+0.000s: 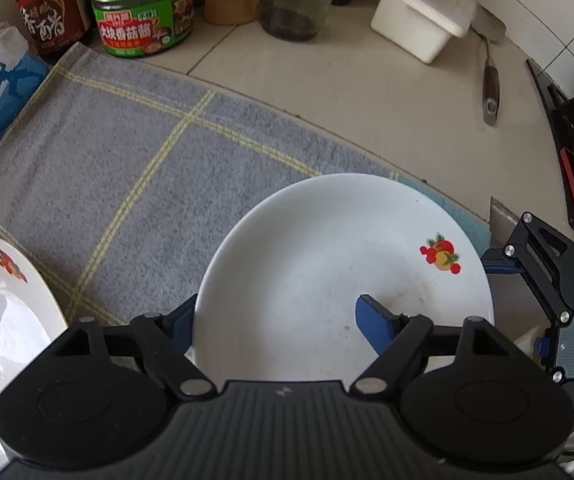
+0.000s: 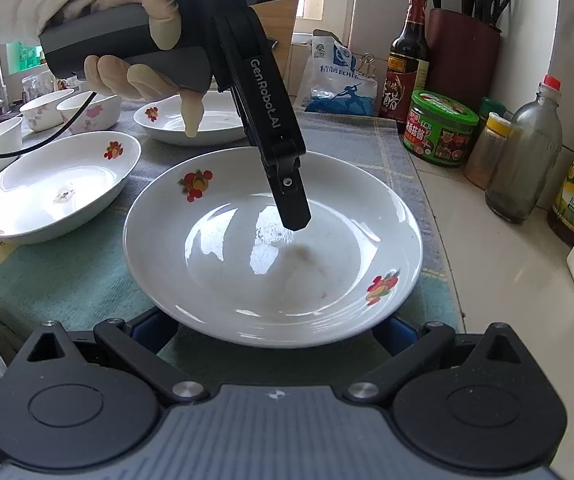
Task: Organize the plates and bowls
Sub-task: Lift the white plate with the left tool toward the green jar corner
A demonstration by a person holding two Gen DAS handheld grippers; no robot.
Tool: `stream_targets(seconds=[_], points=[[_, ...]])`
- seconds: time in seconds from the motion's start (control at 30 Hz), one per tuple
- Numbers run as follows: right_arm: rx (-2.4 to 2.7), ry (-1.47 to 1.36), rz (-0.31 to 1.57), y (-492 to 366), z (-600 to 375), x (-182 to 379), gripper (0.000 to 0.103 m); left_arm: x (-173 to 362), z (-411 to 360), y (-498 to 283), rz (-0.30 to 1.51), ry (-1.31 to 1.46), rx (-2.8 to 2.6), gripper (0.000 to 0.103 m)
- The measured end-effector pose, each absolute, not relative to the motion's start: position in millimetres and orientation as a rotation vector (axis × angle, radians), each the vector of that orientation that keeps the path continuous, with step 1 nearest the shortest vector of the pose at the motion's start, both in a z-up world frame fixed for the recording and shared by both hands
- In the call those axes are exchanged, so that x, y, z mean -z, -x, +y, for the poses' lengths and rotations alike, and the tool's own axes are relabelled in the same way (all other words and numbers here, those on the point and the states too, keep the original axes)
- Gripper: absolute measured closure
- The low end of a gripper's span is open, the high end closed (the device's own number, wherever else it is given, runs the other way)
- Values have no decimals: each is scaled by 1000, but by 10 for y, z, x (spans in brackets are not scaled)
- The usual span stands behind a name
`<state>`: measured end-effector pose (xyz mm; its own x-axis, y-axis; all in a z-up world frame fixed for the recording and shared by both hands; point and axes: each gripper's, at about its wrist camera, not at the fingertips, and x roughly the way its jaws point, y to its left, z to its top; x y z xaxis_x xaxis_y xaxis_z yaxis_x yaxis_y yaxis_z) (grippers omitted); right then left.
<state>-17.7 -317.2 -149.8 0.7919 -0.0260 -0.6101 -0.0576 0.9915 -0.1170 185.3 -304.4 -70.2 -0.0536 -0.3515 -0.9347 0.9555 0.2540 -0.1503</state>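
Observation:
A white plate with fruit prints is on the grey checked cloth. My left gripper straddles its near rim, one blue finger inside the dish and the other under the rim; in the right wrist view its finger dips into the plate. The jaws look open around the rim, no clear pinch. My right gripper is open, its blue fingertips at both sides under the plate's near edge. Two more fruit-print plates lie behind.
Small flowered bowls stand at the far left. Sauce bottles, a green jar, glass jars, a white box, a spatula and a knife block crowd the counter's back and right.

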Motion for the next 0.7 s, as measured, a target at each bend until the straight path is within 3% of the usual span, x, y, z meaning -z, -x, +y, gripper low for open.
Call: stream_targets(seconds=[0.7], points=[[-18,118,643,-284,-3524,1435,0,676,-3378,-2224,1053,-675,1199,22]])
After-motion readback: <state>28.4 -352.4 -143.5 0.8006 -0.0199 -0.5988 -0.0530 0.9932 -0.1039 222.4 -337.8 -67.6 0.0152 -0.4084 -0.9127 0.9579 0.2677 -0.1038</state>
